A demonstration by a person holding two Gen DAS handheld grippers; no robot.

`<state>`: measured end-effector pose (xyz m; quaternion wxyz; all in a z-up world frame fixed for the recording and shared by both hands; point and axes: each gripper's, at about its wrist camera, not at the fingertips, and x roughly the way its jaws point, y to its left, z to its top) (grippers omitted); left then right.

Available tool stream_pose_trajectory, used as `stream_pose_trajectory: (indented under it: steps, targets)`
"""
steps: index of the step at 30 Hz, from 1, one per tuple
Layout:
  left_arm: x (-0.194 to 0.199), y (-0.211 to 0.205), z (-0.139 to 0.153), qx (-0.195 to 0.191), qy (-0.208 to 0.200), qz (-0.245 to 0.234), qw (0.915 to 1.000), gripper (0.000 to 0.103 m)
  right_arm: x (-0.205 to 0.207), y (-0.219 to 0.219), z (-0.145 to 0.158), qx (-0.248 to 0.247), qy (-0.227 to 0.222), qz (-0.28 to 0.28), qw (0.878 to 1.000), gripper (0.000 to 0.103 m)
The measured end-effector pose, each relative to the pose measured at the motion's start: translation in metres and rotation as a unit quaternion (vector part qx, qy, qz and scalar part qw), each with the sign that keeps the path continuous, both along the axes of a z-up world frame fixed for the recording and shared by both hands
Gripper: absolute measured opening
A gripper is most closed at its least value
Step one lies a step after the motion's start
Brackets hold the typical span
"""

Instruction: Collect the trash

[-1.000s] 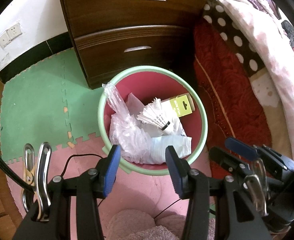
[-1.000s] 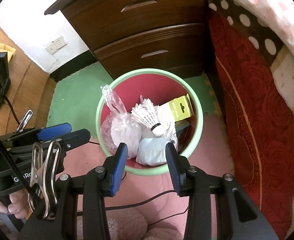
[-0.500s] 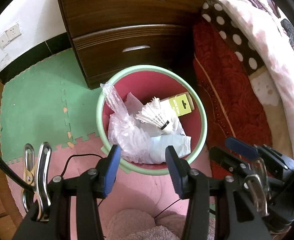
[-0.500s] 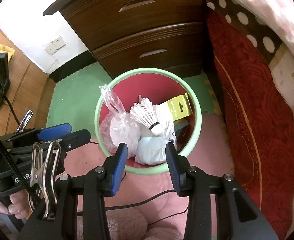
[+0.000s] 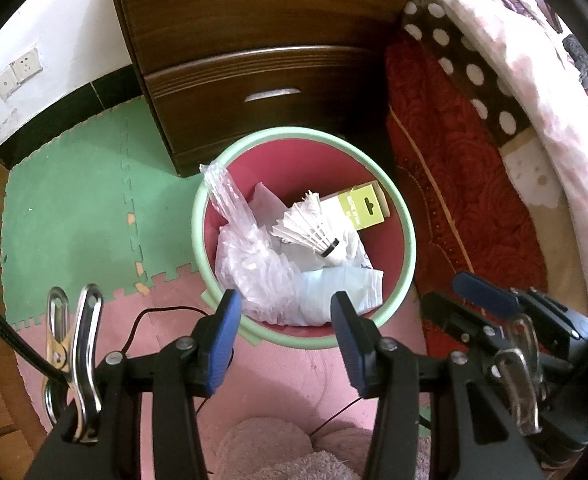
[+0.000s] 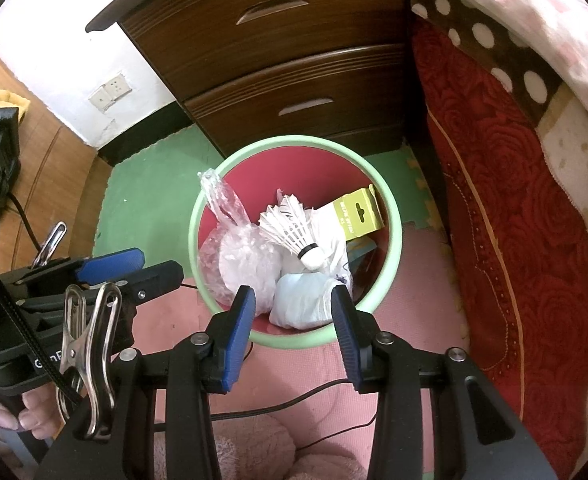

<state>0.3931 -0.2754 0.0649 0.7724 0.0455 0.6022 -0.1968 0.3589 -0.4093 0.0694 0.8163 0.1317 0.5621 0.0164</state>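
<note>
Sitting inside the bin (image 5: pixel 408 240), the shuttlecock (image 5: pixel 314 232), box (image 5: pixel 364 210) at 1 o'clock and plastic bags (image 5: pixel 254 276) at 8 o'clock look collected. No loose trash shows on the mat (image 5: pixel 74 208). Left gripper (image 5: pixel 284 344) and right gripper (image 6: pixel 292 338) hover spread, empty; the task appears nearly complete.

The floor (image 5: pixel 74 216) is covered in interlocking foam mats, green towards the wall and pink nearer the camera. A round bin (image 5: pixel 408 240) with a pale green rim stands on the mats, just in front of a dark wooden chest of drawers (image 5: pixel 254 40). A thin black cable (image 6: pixel 294 400) trails over the pink mat. A pink fluffy thing (image 5: pixel 278 452), perhaps a slipper, lies at the bottom edge.
</note>
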Motion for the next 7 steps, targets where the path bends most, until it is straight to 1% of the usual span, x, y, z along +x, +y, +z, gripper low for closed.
stream_pose_trajectory:
  steps: [7]
  targets:
    - [-0.0008,-0.0016,-0.0026,0.003,0.002,-0.001,1.0,0.049,-0.0005,-0.0003,0.0002,0.001,0.001,-0.001,1.0,0.04]
